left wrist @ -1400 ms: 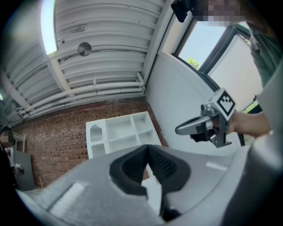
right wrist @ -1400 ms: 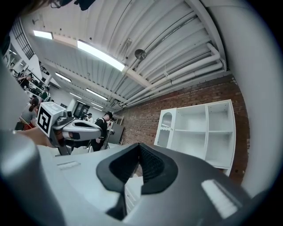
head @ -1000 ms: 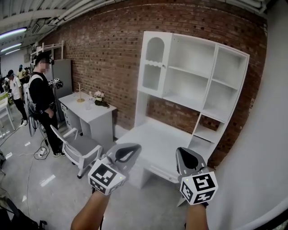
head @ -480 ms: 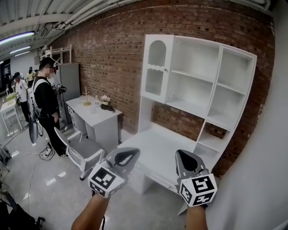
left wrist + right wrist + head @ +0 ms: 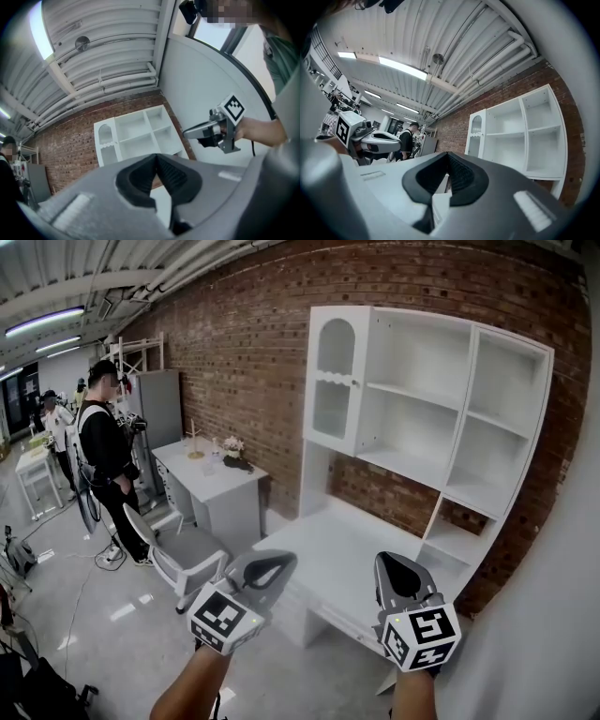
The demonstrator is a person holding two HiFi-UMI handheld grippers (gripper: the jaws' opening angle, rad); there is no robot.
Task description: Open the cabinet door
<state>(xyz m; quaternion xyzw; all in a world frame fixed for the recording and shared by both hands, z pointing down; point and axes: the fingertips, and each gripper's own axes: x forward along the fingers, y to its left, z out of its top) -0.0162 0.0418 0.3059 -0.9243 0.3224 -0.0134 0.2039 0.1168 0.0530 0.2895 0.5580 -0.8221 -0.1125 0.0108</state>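
The tall white cabinet door [image 5: 336,381] with an arched window is closed at the left end of a white shelf unit [image 5: 441,399] against the brick wall. It also shows in the left gripper view [image 5: 106,140] and the right gripper view [image 5: 475,133]. My left gripper [image 5: 281,563] [image 5: 156,159] is held in the air well short of the cabinet, shut with nothing in it. My right gripper [image 5: 389,563] [image 5: 448,157] hangs beside it at the same height, also shut and holding nothing.
A white desk top [image 5: 328,549] juts out under the shelves. To the left stand a second white desk [image 5: 211,484] with small ornaments, a grey chair [image 5: 183,554] and a person in black [image 5: 108,456]. A plain white wall [image 5: 544,596] closes the right side.
The cabinet and the room have slid rightward and grown slightly in the head view. Both grippers keep their place and stay shut.
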